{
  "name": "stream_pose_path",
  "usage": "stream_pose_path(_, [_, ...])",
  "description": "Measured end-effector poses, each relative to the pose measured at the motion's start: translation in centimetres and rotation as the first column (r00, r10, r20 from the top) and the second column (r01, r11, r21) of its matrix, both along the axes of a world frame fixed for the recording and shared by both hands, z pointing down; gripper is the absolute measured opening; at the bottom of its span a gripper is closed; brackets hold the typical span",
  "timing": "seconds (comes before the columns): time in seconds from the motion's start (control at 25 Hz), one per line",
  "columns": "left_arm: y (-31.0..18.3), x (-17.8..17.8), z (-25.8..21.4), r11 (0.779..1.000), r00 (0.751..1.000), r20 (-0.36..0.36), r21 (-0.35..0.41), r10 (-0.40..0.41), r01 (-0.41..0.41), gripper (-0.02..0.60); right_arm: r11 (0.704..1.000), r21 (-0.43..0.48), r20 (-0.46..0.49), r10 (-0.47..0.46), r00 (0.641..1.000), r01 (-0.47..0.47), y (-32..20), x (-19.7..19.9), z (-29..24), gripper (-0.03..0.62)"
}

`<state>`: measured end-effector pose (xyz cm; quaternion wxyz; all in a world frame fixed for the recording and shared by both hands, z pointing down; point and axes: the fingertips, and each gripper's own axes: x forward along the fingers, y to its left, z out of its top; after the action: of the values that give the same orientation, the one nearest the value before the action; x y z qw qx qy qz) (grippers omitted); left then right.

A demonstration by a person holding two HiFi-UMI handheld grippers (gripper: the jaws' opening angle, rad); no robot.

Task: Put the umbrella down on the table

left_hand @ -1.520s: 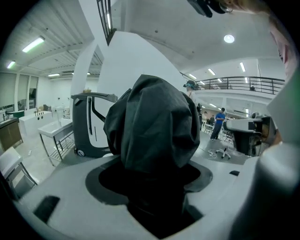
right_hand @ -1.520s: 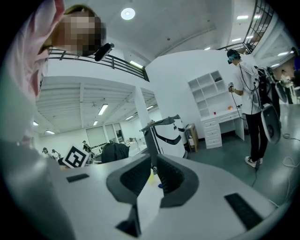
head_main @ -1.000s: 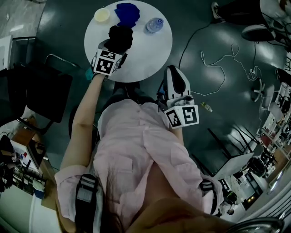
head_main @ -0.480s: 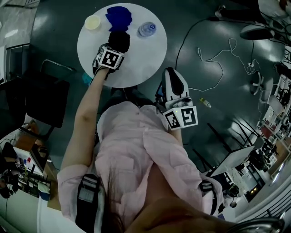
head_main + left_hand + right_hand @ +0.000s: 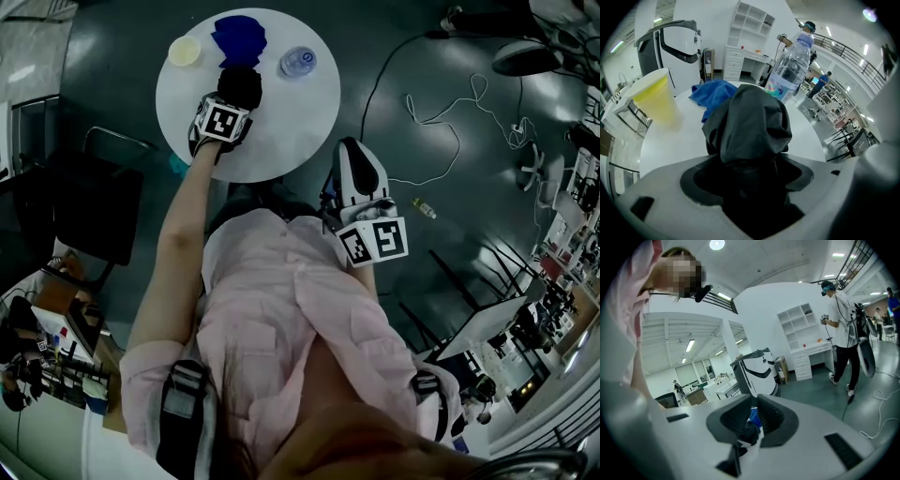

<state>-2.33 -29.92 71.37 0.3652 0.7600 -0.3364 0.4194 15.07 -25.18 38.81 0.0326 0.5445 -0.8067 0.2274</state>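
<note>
A black folded umbrella [image 5: 242, 84] is over the round white table [image 5: 295, 117], just in front of a blue cloth [image 5: 238, 37]. My left gripper [image 5: 234, 96] is shut on the umbrella. In the left gripper view the umbrella's dark fabric [image 5: 750, 124] bulges out of the left gripper [image 5: 747, 176] and hides the jaws' inner faces. Whether the umbrella touches the tabletop is hidden. My right gripper [image 5: 356, 169] hangs beside the person's body, off the table's near right edge. Its jaws [image 5: 753, 420] stand close together with nothing held.
On the table's far side stand a yellow cup [image 5: 185, 51] and a clear water bottle [image 5: 297, 62], either side of the blue cloth. A dark chair [image 5: 89, 202] is left of the table. Cables [image 5: 441, 112] lie on the floor at the right.
The head view has shifted a little. My left gripper still holds the umbrella over the table and sits slightly closer in line with the blue cloth. The right gripper has not moved.
</note>
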Motion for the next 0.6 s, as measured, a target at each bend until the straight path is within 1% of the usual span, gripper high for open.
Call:
stream_pose_path(0.08, [0.0,-0.4,-0.9,1.0,1.0,0.017,0.023,0.007,-0.007,0.337,1.0,0.002,0.001,-0.004,1.0,0.004,0.1,-0.1,-0.1,0.032])
stream_pose_path(0.12, [0.0,-0.5,-1.3,0.999,1.0,0.011,0.038,0.007,-0.008,0.341,1.0,0.003,0.002,-0.005,1.0,0.005,0.1,-0.2,0.0,0.032])
stream_pose_path(0.24, [0.2,-0.3,-2.7,0.994,0.999,-0.052,0.108,-0.009,0.014,0.342,1.0,0.006,0.004,-0.011,1.0,0.011,0.2,-0.4,0.1,0.032])
stream_pose_path(0.36, [0.6,-1.1,-6.8,0.98,0.993,-0.107,0.187,-0.041,0.061,0.342,1.0,0.013,0.005,-0.022,1.0,0.022,0.4,-0.6,0.0,0.032])
stream_pose_path(0.44, [0.6,-1.7,-10.2,0.959,0.984,-0.162,0.258,-0.074,0.114,0.341,0.999,0.02,0.006,-0.03,1.0,0.03,0.6,-0.9,0.1,0.032])
stream_pose_path(0.48, [0.5,-2.0,-12.0,0.944,0.978,-0.191,0.296,-0.089,0.144,0.341,0.999,0.023,0.008,-0.035,0.999,0.035,0.6,-1.1,0.2,0.032])
stream_pose_path(0.56, [0.5,-2.7,-15.6,0.907,0.963,-0.243,0.368,-0.117,0.203,0.332,0.999,0.026,0.011,-0.046,0.999,0.046,0.9,-1.7,0.2,0.032])
stream_pose_path(0.6, [0.5,-3.0,-17.2,0.886,0.956,-0.264,0.402,-0.13,0.231,0.282,0.998,0.029,0.013,-0.051,0.999,0.051,1.1,-1.9,0.2,0.032])
